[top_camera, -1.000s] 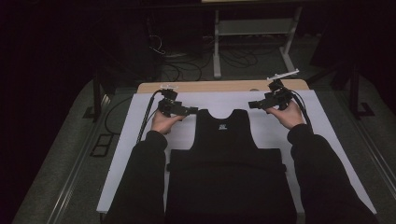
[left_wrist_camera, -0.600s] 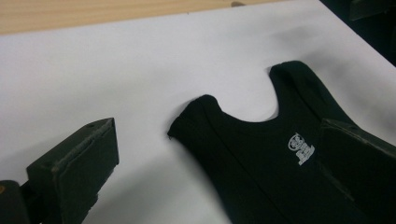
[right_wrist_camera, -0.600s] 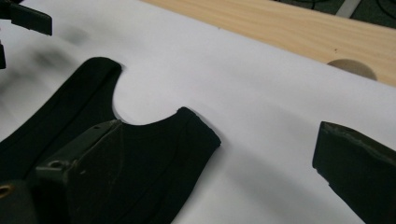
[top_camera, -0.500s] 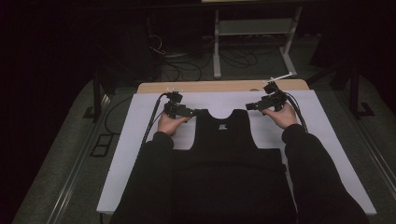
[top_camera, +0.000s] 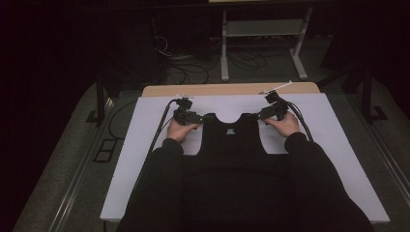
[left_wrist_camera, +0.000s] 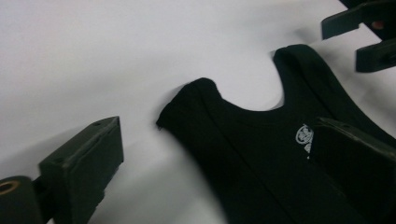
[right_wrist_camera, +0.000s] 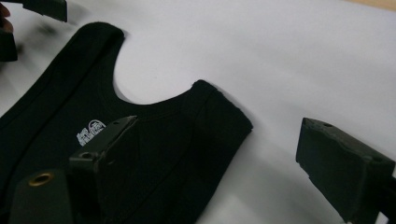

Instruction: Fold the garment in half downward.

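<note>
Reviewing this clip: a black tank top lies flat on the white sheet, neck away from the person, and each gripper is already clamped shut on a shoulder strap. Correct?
Not quite. The tank top does lie flat on the white sheet, but neither gripper is clamped. In the left gripper view the left gripper has open jaws either side of a strap; in the right gripper view the right gripper likewise.

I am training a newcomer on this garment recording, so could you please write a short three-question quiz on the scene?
1. True or false: the black tank top lies flat on the white sheet.
2. Which strap sits between the jaws of the right tongs? A. the person's right shoulder strap B. the hem C. the printed label
3. Do the left tongs pinch the left shoulder strap yet?

Key: 1 true; 2 A; 3 no, the jaws stand open, either side of it.
</note>
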Action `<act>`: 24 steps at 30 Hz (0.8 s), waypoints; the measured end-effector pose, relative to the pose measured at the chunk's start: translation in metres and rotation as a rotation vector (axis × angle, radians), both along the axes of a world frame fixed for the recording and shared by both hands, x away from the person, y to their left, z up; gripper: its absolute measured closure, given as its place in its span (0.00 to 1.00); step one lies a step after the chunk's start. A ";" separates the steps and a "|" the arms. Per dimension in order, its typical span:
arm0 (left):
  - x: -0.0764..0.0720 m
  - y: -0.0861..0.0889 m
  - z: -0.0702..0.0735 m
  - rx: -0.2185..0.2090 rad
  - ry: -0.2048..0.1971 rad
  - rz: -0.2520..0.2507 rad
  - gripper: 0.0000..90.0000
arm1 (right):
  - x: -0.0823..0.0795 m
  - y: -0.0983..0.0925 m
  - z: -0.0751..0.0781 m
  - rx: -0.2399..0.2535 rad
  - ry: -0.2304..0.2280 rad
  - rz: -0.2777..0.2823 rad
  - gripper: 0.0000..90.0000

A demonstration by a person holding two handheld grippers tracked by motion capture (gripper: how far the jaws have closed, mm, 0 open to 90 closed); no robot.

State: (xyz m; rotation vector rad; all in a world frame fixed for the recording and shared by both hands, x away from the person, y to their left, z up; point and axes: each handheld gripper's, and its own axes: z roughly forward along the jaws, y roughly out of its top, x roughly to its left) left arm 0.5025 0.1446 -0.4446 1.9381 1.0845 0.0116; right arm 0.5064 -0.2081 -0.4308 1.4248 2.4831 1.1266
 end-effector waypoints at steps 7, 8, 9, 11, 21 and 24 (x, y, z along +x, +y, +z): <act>-0.001 -0.003 -0.001 -0.001 0.016 -0.013 0.15 | -0.001 0.008 -0.004 -0.013 -0.004 -0.024 0.19; -0.001 -0.004 -0.001 -0.002 0.020 -0.013 0.17 | -0.001 0.009 -0.005 -0.019 -0.008 -0.029 0.21; -0.001 -0.005 -0.001 0.008 0.022 -0.008 0.19 | -0.001 0.009 -0.005 -0.022 -0.007 -0.033 0.23; -0.001 -0.006 -0.002 0.009 0.038 -0.003 0.23 | -0.001 0.009 -0.005 -0.023 -0.016 -0.038 0.29; 0.000 -0.007 -0.001 0.014 0.051 0.011 0.53 | -0.001 0.012 -0.008 -0.035 -0.016 -0.059 0.61; 0.001 -0.010 -0.002 0.027 0.061 0.027 0.61 | 0.000 0.012 -0.009 -0.038 -0.008 -0.076 0.72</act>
